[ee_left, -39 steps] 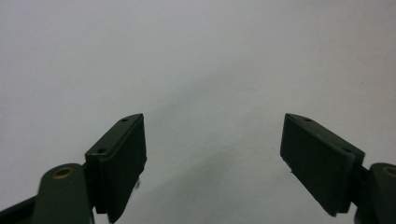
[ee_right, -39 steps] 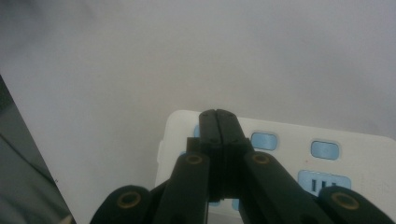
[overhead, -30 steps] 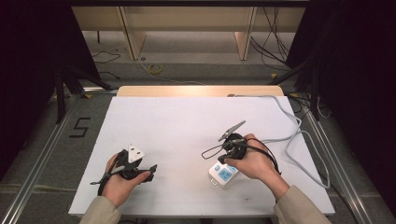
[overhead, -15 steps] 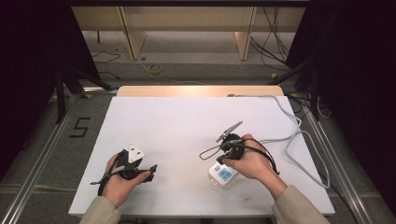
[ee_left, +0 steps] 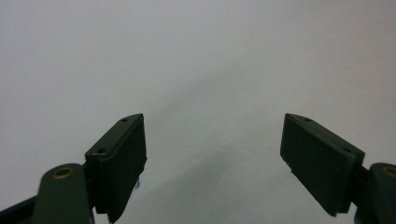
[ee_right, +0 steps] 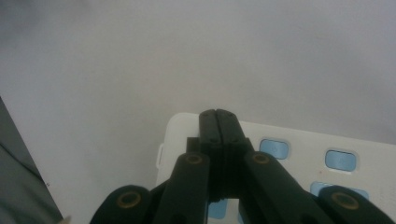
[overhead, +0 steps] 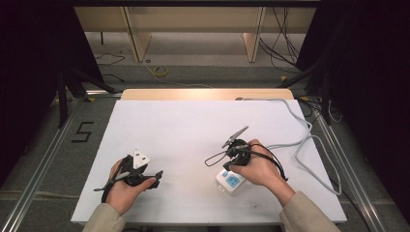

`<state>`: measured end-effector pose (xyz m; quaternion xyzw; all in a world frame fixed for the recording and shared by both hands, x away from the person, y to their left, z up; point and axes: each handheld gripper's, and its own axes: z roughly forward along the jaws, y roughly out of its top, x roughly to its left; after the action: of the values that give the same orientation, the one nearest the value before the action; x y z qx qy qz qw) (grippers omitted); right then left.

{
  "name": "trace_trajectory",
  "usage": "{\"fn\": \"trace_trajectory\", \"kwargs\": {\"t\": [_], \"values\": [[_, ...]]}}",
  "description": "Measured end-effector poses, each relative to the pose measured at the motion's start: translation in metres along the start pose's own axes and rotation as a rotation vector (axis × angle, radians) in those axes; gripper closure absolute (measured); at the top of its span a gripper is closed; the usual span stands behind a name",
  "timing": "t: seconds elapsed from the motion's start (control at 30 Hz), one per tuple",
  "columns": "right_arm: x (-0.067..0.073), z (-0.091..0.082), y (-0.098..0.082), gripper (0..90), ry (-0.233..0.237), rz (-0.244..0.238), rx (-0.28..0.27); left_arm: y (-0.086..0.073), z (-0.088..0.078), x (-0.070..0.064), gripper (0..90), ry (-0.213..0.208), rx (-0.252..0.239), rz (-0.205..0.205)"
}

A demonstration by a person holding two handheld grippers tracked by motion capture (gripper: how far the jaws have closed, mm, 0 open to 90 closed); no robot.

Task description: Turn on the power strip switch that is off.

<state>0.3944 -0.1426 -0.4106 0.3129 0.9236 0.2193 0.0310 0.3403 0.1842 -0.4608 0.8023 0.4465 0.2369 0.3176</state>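
From the high view, your left gripper [overhead: 152, 178] lies low on the near left part of the table [overhead: 193, 130], a flat, matte white sheet with a strip of pale wood along its far edge. A small white three-cornered plate sits on top of that gripper. Your right gripper [overhead: 231, 170] is in your right hand [overhead: 256, 166] at the near right, its tip over a small white device [overhead: 230, 181], a rounded plastic box with a blue panel on its face. A thin grey cable [overhead: 300, 140] curls across the right side of the table.

In the left gripper view, your two black jaws stand spread wide apart, each ending in a flat, dull rubbery pad [ee_left: 126, 161], with only smooth white table between them.

In the right gripper view, your right gripper's [ee_right: 217, 116] jaws are pressed together, pads flush against each other and pinching nothing. Their joined tip points down over the white device [ee_right: 299, 149], near its rounded corner; whether it touches the glossy surface you cannot tell. Pale blue, soft-cornered buttons [ee_right: 274, 148] sit in a row on that face.
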Motion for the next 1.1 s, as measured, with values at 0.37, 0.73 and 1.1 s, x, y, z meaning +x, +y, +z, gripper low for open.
{"fn": "trace_trajectory", "kwargs": {"t": [0.37,0.73,1.1], "values": [[0.001,0.003,0.001,90.0,0.002,0.001,0.006,0.0,0.0,0.0,22.4,0.0,0.001,0.002],[0.002,0.009,0.001,90.0,-0.003,-0.003,0.022,0.0,0.0,0.0,22.4,-0.002,0.001,0.0],[0.002,0.014,0.001,90.0,-0.001,0.001,0.026,0.0,0.0,-0.001,22.4,-0.002,0.002,0.001]]}}
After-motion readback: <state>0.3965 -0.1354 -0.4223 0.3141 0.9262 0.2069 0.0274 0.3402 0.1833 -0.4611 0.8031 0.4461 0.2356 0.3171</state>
